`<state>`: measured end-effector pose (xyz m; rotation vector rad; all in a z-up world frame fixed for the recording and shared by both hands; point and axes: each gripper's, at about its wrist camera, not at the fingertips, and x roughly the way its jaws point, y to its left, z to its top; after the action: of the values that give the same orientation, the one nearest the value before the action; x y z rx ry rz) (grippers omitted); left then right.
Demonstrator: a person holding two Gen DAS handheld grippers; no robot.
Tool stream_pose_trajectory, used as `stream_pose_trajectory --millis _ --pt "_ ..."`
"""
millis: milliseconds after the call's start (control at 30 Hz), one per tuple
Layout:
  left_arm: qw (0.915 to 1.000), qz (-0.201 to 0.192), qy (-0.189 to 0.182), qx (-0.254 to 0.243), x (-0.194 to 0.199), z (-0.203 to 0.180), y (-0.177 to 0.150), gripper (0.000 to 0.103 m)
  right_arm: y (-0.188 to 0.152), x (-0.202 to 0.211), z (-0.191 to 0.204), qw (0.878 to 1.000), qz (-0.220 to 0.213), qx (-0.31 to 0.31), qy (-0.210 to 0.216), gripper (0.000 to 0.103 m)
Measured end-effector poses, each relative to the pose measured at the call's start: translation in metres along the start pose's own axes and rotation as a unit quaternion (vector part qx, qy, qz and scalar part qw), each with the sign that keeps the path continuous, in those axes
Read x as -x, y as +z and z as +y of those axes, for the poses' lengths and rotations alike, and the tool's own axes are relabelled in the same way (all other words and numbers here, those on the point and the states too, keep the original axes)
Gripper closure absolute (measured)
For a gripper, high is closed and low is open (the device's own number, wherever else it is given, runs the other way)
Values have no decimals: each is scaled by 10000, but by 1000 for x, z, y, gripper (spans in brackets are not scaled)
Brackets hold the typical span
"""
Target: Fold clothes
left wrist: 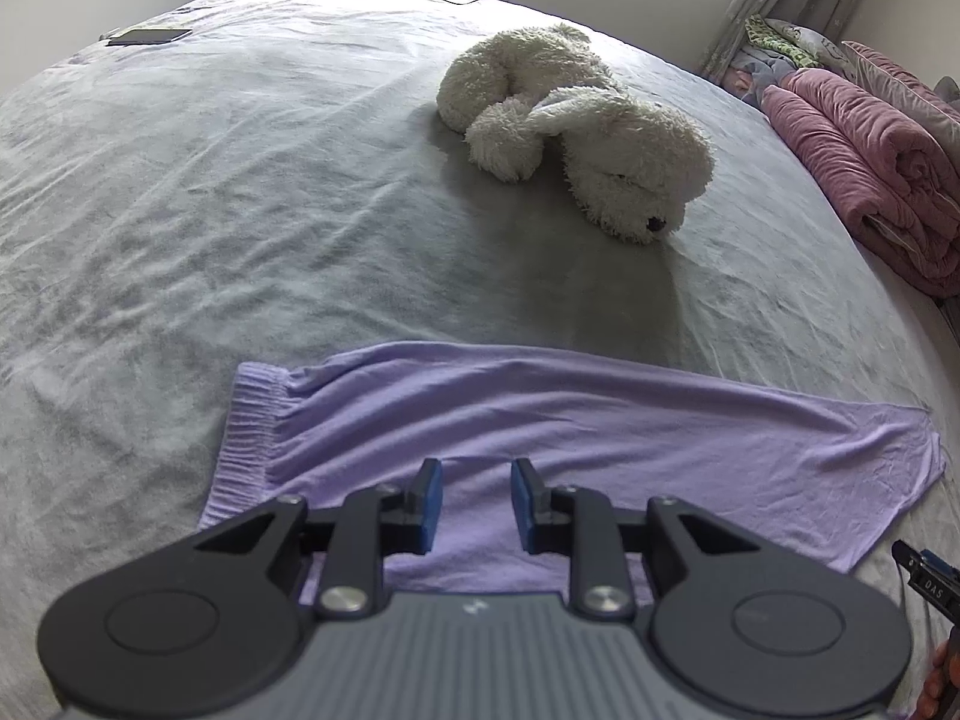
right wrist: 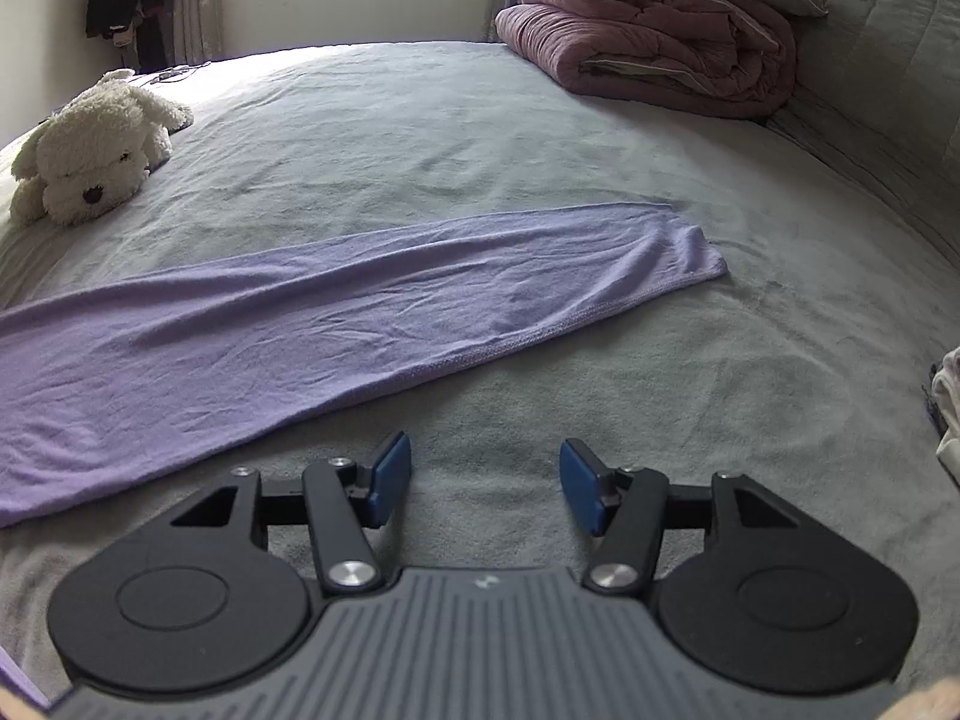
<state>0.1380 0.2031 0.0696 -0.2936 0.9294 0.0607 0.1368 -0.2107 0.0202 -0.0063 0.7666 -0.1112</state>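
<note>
The lilac trousers [left wrist: 540, 438] are lying flat on the grey bed [left wrist: 240, 210], already doubled lengthwise so that one leg is resting on the other, which is making a long narrow strip that is ready for folding across. The elastic waistband [left wrist: 246, 438] is sitting at the left end in the left wrist view, and the hem [right wrist: 690, 252] is reaching toward the pink quilt [right wrist: 660, 42] in the right wrist view.

The left claw [left wrist: 476, 501] is hovering over the near edge of the trousers close to the waistband, its blue pads parted a little with only cloth showing beneath the gap; nothing is pinched between them. The right claw [right wrist: 483, 483] is standing wider open over bare bed just beside the lower edge of the leg, holding nothing.

Both claws are sitting on the near side, seemingly so each can take an edge and carry the fabric over. The hem end is looking like the likely next grab for the right claw. The white plush dog [left wrist: 576, 126] is lying well apart from the trousers, out of the way
</note>
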Motion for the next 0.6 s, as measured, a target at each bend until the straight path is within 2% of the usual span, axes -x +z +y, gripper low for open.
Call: stream_pose_trajectory --millis 133,267,367,500,600 --pt "9999 -20 -19 -150 1 -7 -3 78 11 1 0 9997 -213 -38 100 44" --pt "9998 -14 15 -173 1 -8 -3 78 34 -2 20 9970 -487 594 -43 44" --pt "9998 -8 37 -173 0 -8 -2 78 58 -9 29 9953 -511 819 -21 44" --pt "9997 -21 34 -245 1 -10 -2 78 93 -31 46 9875 -315 1543 -9 44" --pt "9995 -30 45 -318 1 -11 -1 77 107 -52 55 9787 -18 2043 213 44"
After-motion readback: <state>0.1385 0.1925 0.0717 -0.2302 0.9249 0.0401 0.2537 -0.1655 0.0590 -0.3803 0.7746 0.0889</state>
